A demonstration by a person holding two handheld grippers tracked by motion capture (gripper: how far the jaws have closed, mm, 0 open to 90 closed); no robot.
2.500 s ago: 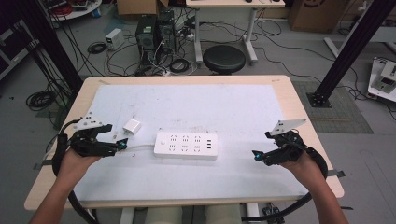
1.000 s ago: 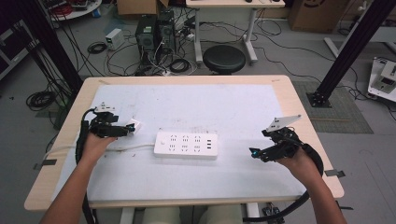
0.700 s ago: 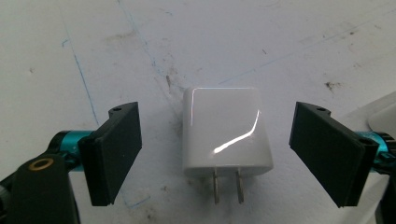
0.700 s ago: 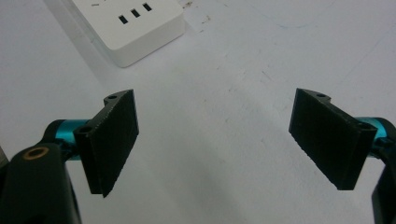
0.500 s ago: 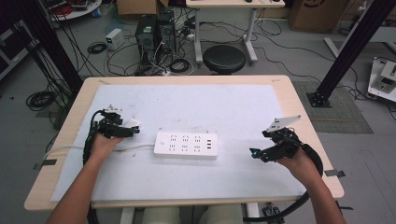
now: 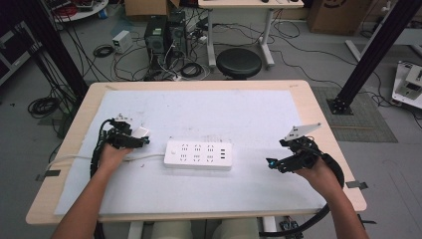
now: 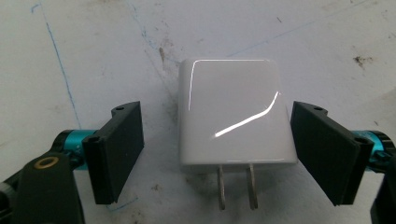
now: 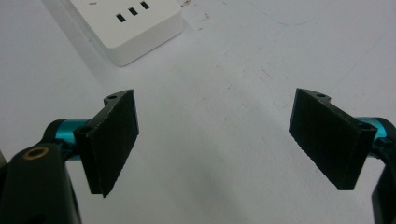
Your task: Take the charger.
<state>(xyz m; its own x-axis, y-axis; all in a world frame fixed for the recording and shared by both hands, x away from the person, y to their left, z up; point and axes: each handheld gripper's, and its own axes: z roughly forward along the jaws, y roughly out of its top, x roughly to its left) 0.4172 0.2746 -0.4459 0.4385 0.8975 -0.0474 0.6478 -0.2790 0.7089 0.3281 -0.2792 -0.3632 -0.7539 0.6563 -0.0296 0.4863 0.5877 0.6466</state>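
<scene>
Overhead, a wooden table topped with a scuffed white mat stands in a lab with a grey floor, where a black stool, a computer tower and tangled cables sit beyond its far edge. One white power strip lies near the mat's centre, its cord running off to the left. One white charger plug lies flat just left of the strip. The left gripper straddles the charger plug, jaws spread; the left gripper view shows the right jaw about touching the plug's side and the left jaw standing clear, with the plug's two metal prongs pointing toward the camera. The right gripper hovers well to the right of the strip, jaws wide apart over bare mat; the right gripper view catches the strip's end with three small slots.
</scene>
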